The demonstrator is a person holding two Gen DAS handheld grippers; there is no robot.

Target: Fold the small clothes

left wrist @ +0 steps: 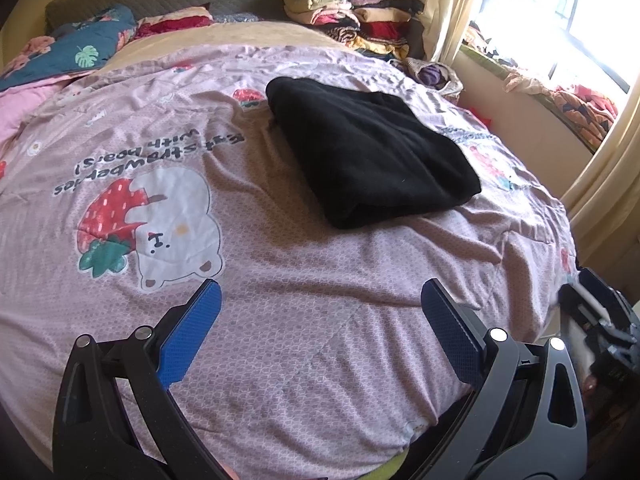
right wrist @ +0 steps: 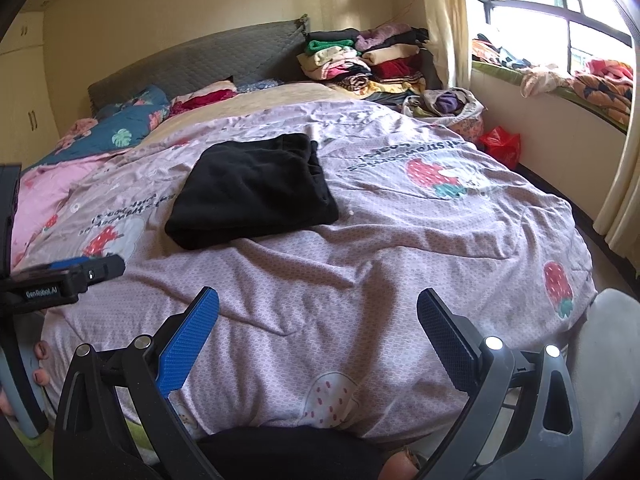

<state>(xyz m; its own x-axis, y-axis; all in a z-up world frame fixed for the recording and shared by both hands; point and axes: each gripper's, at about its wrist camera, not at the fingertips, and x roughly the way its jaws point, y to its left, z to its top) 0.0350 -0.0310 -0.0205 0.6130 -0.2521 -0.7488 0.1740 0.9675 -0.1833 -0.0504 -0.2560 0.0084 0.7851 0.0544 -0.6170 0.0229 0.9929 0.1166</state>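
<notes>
A black garment [left wrist: 368,152] lies folded into a thick rectangle on the pink strawberry-print bedspread [left wrist: 280,280]. It also shows in the right wrist view [right wrist: 256,192], left of centre. My left gripper [left wrist: 320,300] is open and empty, held back over the near part of the bed, well short of the garment. My right gripper [right wrist: 318,308] is open and empty too, over the bed's near edge. The left gripper's body [right wrist: 64,276] shows at the left of the right wrist view.
A stack of folded clothes [right wrist: 360,60] sits at the far corner by the headboard. Crumpled quilts [left wrist: 60,60] lie at the far left. A window ledge with clothes [right wrist: 580,80] and a red bag [right wrist: 500,144] are on the right.
</notes>
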